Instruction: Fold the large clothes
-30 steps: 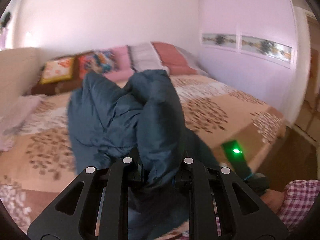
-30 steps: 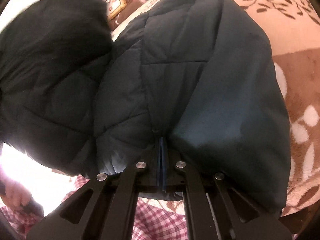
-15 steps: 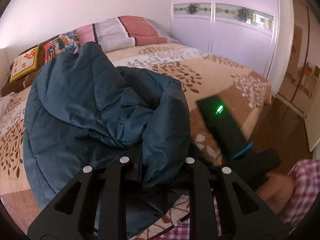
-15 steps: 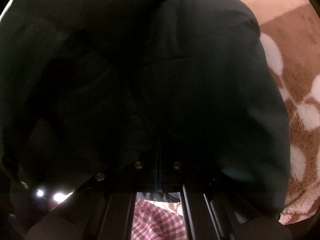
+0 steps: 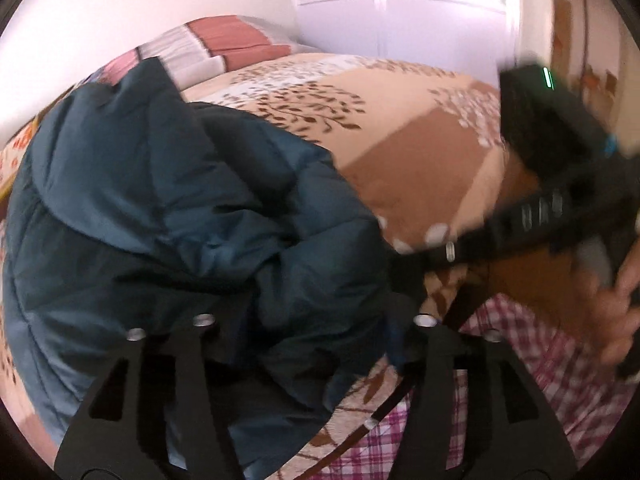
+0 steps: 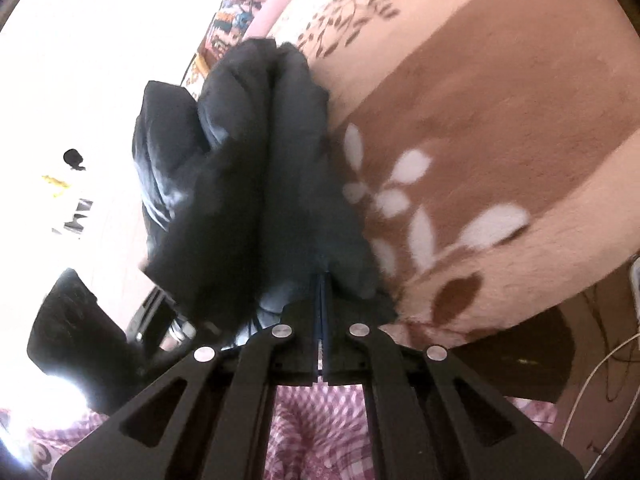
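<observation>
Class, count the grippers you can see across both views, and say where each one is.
2. The left gripper stands over the jacket; the right gripper pinches its edge.

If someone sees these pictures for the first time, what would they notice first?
A big dark blue padded jacket lies bunched on the bed, filling the left of the left wrist view. The left gripper has just opened around its edge. The right gripper is shut on a fold of it.
</observation>
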The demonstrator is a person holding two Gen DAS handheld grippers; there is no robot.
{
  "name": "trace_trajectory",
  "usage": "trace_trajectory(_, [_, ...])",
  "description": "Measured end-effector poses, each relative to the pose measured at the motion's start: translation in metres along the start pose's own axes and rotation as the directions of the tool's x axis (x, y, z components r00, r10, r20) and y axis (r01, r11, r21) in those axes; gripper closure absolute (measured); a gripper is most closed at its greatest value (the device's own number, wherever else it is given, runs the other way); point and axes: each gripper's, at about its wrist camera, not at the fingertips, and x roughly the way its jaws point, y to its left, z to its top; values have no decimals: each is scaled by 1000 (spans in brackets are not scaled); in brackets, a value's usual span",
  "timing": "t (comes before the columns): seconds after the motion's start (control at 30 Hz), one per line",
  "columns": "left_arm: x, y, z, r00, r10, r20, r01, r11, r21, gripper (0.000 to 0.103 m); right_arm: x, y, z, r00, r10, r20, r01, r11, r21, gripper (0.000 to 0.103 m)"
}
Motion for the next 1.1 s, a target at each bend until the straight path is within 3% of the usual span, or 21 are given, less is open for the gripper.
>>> trace_trajectory(0.13, [-4, 1, 3, 999, -41, -12, 41, 999, -23, 38, -27, 24, 15, 997, -39, 61, 42, 998, -46, 101])
trace_trajectory(0.2, [-10, 12, 7, 994, -109, -17, 107, 989, -105, 38, -38, 47, 28, 995, -21, 93, 30, 995, -97, 101])
trace_trajectory(0.37, [-24, 33, 9, 968, -250, 2, 242, 937, -251, 38, -40, 97, 58, 992, 103, 69, -90, 981, -173, 101])
trace_trajectory(0.5, [-40, 38, 6, 954, -300, 21, 293, 911, -289, 37, -27, 114, 51, 986, 166, 4, -163, 972, -172, 101])
trace_trajectory(0.6, [-58, 39, 3, 943, -330, 47, 329, 898, -292, 32, -6, 126, 47, 991, 125, -52, -133, 972, -195, 101])
trace_trajectory(0.73, [-84, 52, -8, 930, -358, 80, 365, 875, -318, 32, 12, 110, 38, 993, -85, -79, 66, 972, -226, 101])
trace_trajectory(0.8, [-96, 60, -15, 940, -328, 96, 341, 877, -339, 32, 17, 91, 36, 983, -167, -71, 149, 966, -213, 103])
trace_trajectory(0.9, [-104, 66, -24, 967, -237, 93, 255, 900, -353, 32, 24, 58, 31, 983, -156, -93, 145, 982, -119, 103])
trace_trajectory(0.97, [-104, 72, -30, 984, -160, 74, 176, 912, -370, 32, 28, 53, 28, 981, -171, -87, 159, 979, -131, 103])
trace_trajectory(1.1, [-96, 74, -38, 996, -83, 24, 86, 943, -321, 32, 33, 50, 27, 981, -176, -80, 166, 980, -113, 103])
